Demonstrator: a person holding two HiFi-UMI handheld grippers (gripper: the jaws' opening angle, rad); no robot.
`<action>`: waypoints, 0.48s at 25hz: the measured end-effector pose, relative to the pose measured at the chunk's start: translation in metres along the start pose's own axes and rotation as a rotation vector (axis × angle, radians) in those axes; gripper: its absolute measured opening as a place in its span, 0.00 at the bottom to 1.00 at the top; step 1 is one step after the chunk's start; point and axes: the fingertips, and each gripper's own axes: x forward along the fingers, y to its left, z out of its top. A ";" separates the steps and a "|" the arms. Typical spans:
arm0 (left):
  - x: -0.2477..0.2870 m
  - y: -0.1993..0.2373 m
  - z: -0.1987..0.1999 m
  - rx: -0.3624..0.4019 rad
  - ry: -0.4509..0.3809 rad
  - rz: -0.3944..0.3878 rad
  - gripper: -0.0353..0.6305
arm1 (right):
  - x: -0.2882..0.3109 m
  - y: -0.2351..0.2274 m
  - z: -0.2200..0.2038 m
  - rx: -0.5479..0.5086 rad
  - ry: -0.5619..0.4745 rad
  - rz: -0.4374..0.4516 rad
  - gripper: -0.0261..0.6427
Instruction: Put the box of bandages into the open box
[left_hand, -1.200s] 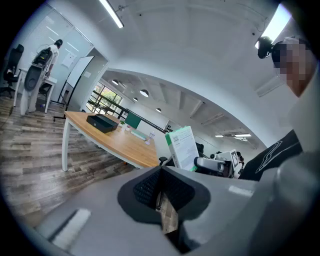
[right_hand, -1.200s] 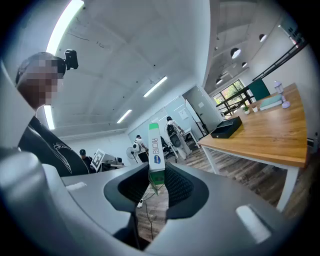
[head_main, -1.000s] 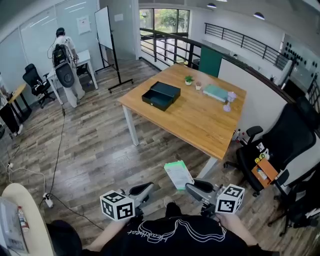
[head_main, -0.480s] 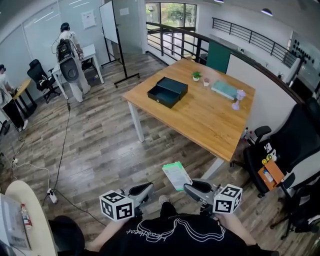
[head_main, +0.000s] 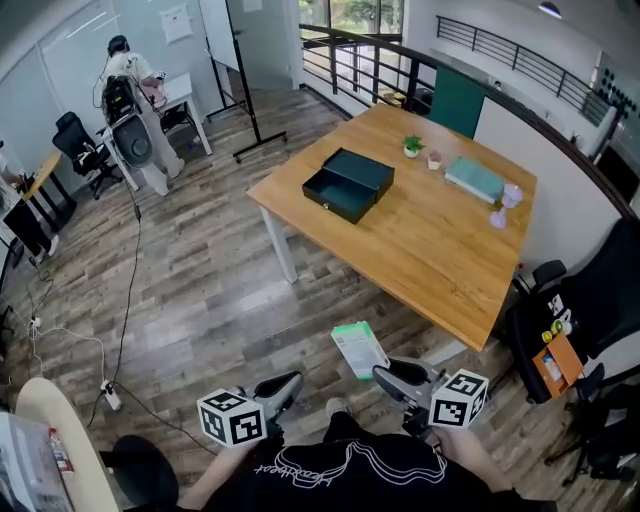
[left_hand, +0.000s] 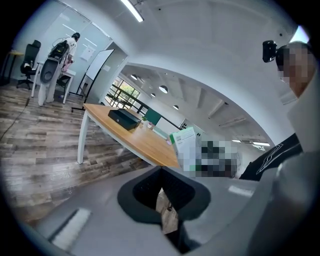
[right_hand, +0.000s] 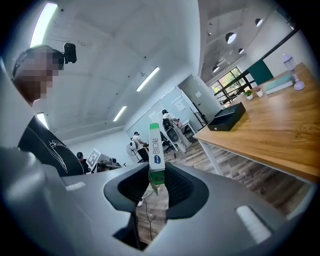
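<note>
In the head view my right gripper (head_main: 381, 371) is shut on a green and white box of bandages (head_main: 358, 349), held flat in front of my body. Seen from the right gripper view, the box of bandages (right_hand: 156, 150) stands upright between the pads of that gripper (right_hand: 156, 183). My left gripper (head_main: 289, 382) is shut with nothing in it; the left gripper view shows its jaws closed (left_hand: 163, 201) and the bandage box (left_hand: 185, 145) off to its right. The dark open box (head_main: 348, 184) lies on the near left part of the wooden table, far ahead of both grippers.
The wooden table (head_main: 440, 255) also carries a small plant (head_main: 411, 146), a teal book (head_main: 474, 178) and a purple object (head_main: 505, 205). Wood floor lies between me and it. A black office chair (head_main: 600, 300) stands at the right. A person (head_main: 125, 90) and a whiteboard are far left.
The table and the open box have shifted lower and larger in the head view. Both grippers hold the same pose, the right one still gripping the bandage box.
</note>
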 end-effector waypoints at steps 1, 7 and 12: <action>0.008 0.008 0.010 -0.003 0.000 0.002 0.05 | 0.007 -0.009 0.008 0.002 0.001 0.000 0.22; 0.057 0.038 0.086 0.026 -0.021 -0.021 0.05 | 0.045 -0.064 0.062 -0.006 -0.002 -0.015 0.22; 0.082 0.058 0.136 0.067 -0.031 -0.015 0.05 | 0.077 -0.097 0.109 -0.044 -0.013 -0.007 0.22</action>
